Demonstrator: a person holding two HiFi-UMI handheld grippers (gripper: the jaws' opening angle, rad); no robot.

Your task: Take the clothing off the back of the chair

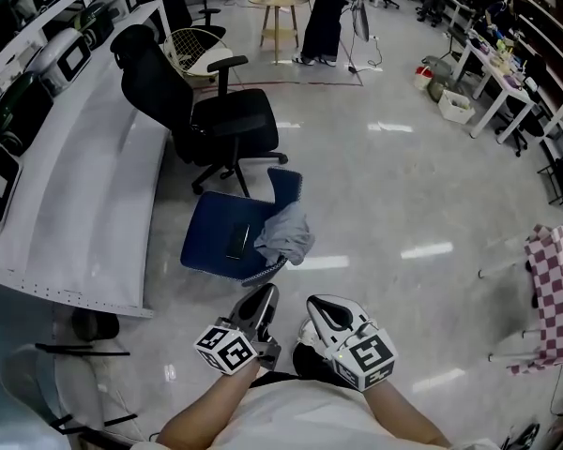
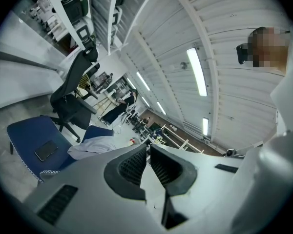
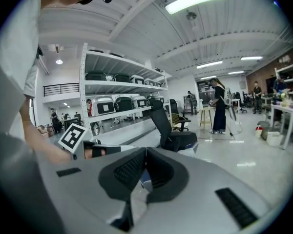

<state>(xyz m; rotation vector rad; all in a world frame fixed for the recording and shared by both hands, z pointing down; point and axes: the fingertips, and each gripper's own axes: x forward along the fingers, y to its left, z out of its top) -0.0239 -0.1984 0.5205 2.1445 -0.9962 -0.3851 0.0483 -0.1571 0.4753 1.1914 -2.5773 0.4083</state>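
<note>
A grey garment (image 1: 286, 234) hangs over the back of a blue chair (image 1: 216, 237) on the floor ahead of me; a dark phone (image 1: 238, 240) lies on its seat. In the left gripper view the garment (image 2: 95, 147) lies draped at the blue chair (image 2: 27, 133)'s far side, beside the phone (image 2: 46, 150). My left gripper (image 1: 266, 294) is shut and empty, a short way in front of the chair. My right gripper (image 1: 317, 304) is beside it, also shut with nothing held. Neither gripper touches the garment. Both pairs of jaws meet at their tips, the left gripper (image 2: 148, 147) and the right gripper (image 3: 145, 152).
A black office chair (image 1: 216, 120) stands just behind the blue one. A long white counter (image 1: 84, 186) with shelved cases runs along the left. A checked cloth (image 1: 554, 289) hangs on a rack at the right. A person (image 1: 321, 17) stands by a stool (image 1: 280, 12) far off.
</note>
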